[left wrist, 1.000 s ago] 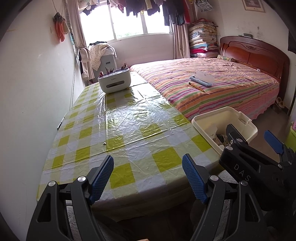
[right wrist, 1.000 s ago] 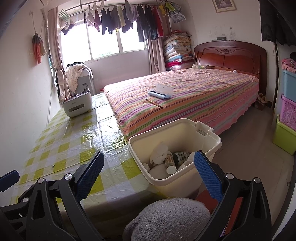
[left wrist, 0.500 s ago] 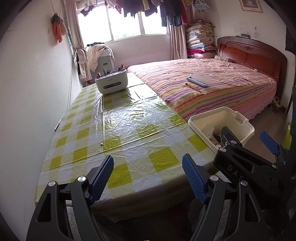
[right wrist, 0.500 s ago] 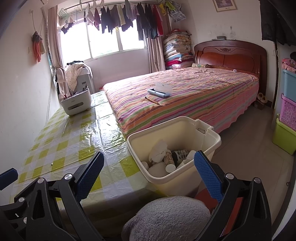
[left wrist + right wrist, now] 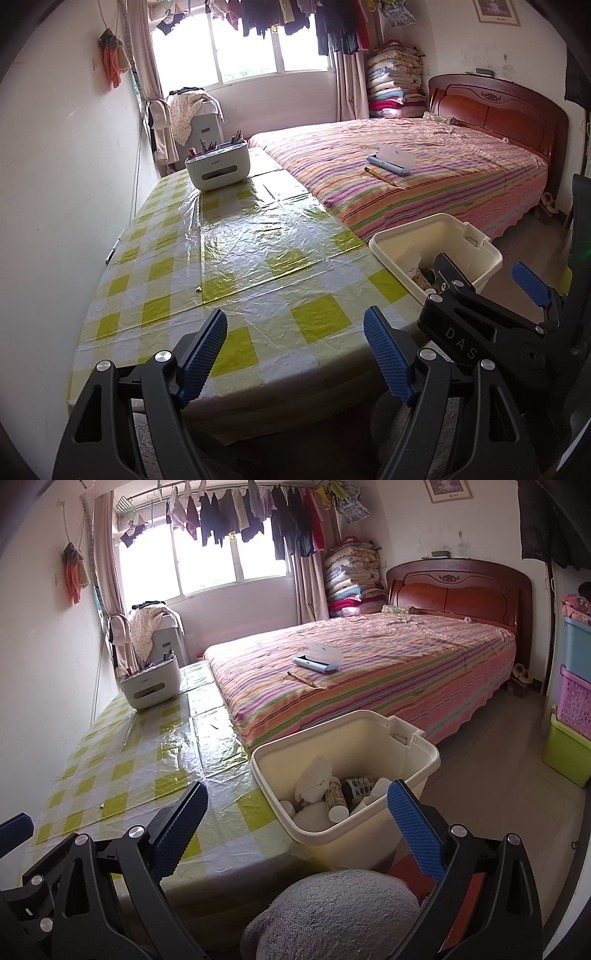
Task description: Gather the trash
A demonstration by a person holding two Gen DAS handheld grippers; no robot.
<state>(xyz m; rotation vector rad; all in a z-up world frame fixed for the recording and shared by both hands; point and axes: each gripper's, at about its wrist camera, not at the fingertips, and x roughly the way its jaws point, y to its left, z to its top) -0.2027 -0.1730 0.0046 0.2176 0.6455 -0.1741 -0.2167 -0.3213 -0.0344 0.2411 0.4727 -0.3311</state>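
A cream plastic bin (image 5: 406,753) stands beside the table's right edge, holding crumpled white tissue (image 5: 314,782), a small bottle (image 5: 336,801) and other trash. Part of the same bin (image 5: 476,251) shows in the left wrist view. My right gripper (image 5: 295,823) hangs open just in front of the bin, nothing between its blue pads. My left gripper (image 5: 295,354) is open over the near end of the checked table (image 5: 236,258), empty too. A tiny white scrap (image 5: 198,289) lies on the tablecloth.
A white desk organizer (image 5: 218,166) with pencils sits at the table's far end. The striped bed (image 5: 369,672) carries a pencil case and a pencil. Stacked coloured baskets (image 5: 572,716) line the right wall. A grey fuzzy object (image 5: 332,915) lies below my right gripper.
The left wrist view has tilted up slightly, showing more of the window and wall. Both grippers stay open and in place.
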